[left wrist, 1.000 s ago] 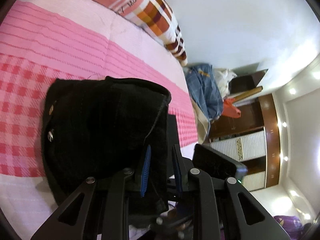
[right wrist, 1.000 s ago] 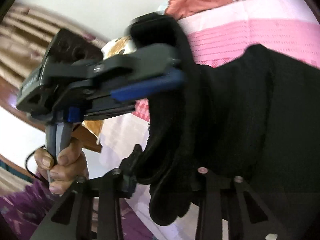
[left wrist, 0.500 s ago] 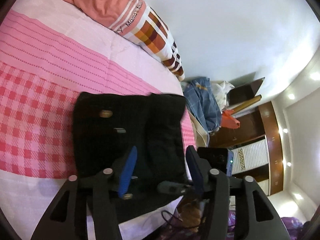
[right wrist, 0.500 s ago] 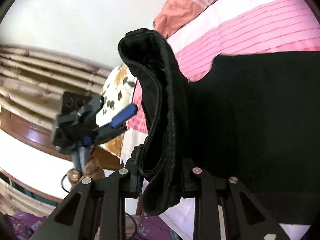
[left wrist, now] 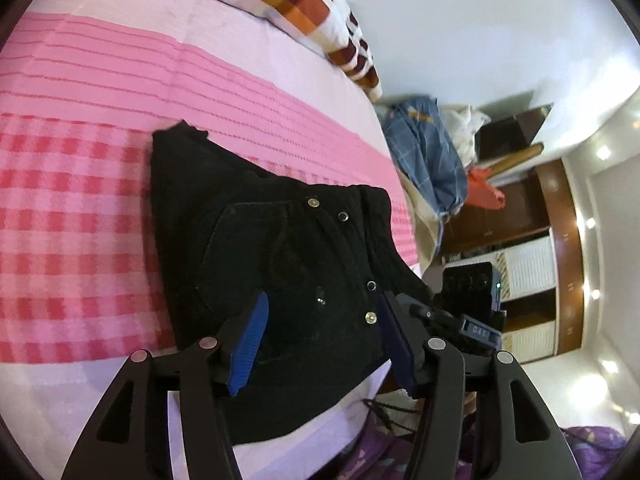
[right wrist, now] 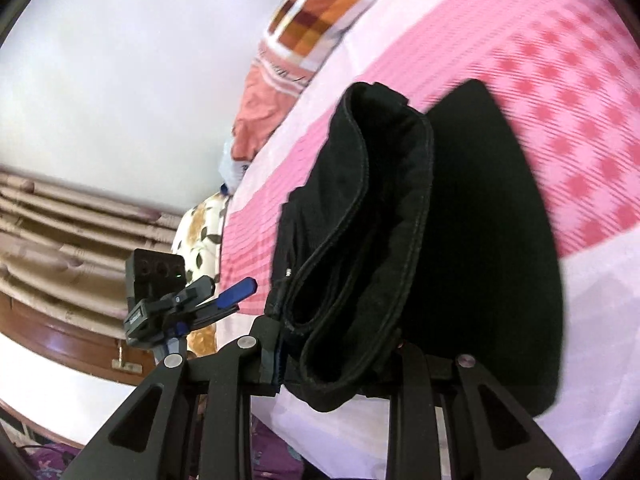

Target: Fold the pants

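The left hand-held gripper hovers with its jaws spread and nothing between them over the black pants, which lie part-folded on the pink bed; the right hand-held gripper is clamped on the bunched waistband end. That thick bundle could slip or sag, skewing the fold; no containers are in view.

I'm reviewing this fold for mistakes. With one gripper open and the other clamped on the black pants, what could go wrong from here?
1. The right gripper pinches a thick bunched waistband of the pants; layers may slip out unevenly.
2. The left gripper is open, so one-sided pulling could skew the fold.
3. The pants lie near the bedspread edge and could slide off.
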Demonstrator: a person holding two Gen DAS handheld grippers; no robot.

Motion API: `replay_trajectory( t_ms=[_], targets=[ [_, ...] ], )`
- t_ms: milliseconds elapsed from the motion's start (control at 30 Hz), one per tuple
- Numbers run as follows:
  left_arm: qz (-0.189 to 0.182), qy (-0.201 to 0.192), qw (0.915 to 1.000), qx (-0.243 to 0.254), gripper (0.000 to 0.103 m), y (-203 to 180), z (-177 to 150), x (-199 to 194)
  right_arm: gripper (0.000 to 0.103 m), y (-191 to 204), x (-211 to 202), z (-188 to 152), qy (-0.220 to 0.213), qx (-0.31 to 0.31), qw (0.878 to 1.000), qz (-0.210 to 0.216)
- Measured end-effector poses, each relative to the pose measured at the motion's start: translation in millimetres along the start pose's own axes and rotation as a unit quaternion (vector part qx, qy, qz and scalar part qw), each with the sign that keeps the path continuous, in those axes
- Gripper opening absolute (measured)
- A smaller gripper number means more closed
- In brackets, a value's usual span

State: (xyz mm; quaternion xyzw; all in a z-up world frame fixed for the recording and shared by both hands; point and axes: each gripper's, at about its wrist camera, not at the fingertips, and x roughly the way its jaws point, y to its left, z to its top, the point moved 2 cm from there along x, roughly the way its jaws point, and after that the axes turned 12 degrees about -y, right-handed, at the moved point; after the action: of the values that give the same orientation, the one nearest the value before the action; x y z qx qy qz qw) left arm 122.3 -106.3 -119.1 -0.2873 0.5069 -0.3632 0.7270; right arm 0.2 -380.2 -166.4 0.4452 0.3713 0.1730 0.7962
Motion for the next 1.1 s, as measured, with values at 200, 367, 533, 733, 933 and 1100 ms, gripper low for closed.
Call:
replay_trajectory(
  t_ms=[200,367,533,733,933,1100],
  targets=[
    [0.023,0.010,0.9996,0.011,0.060,-0.5,-8.3,21.7,0.024,-11.1,-15.1,4.0,-0.006,-0.002,1.000,-0.003],
    [0.020,0.004,0.9998,0.006,0.060,3.1,-8.3,30.9,0.024,-26.3,-23.2,3.2,-0.021,0.014,1.000,-0.001],
    [0.031,0.001,0.9995,0.010,0.060,7.9,-7.8,40.0,0.024,-40.9,-23.1,-0.6,-0.012,0.025,1.000,0.010],
    [0.025,-0.004,0.9997,0.003,0.063,10.8,-7.8,44.0,0.028,-49.4,-23.2,1.3,0.008,0.054,0.998,0.043],
    [0.018,-0.009,0.9998,0.000,0.065,12.8,-8.5,47.5,0.039,-49.3,-24.0,7.1,0.018,0.062,0.997,0.048],
    [0.016,-0.011,0.9998,-0.008,0.066,14.7,-8.2,47.8,0.054,-53.4,-28.2,10.9,0.015,0.060,0.998,0.019]
  ],
)
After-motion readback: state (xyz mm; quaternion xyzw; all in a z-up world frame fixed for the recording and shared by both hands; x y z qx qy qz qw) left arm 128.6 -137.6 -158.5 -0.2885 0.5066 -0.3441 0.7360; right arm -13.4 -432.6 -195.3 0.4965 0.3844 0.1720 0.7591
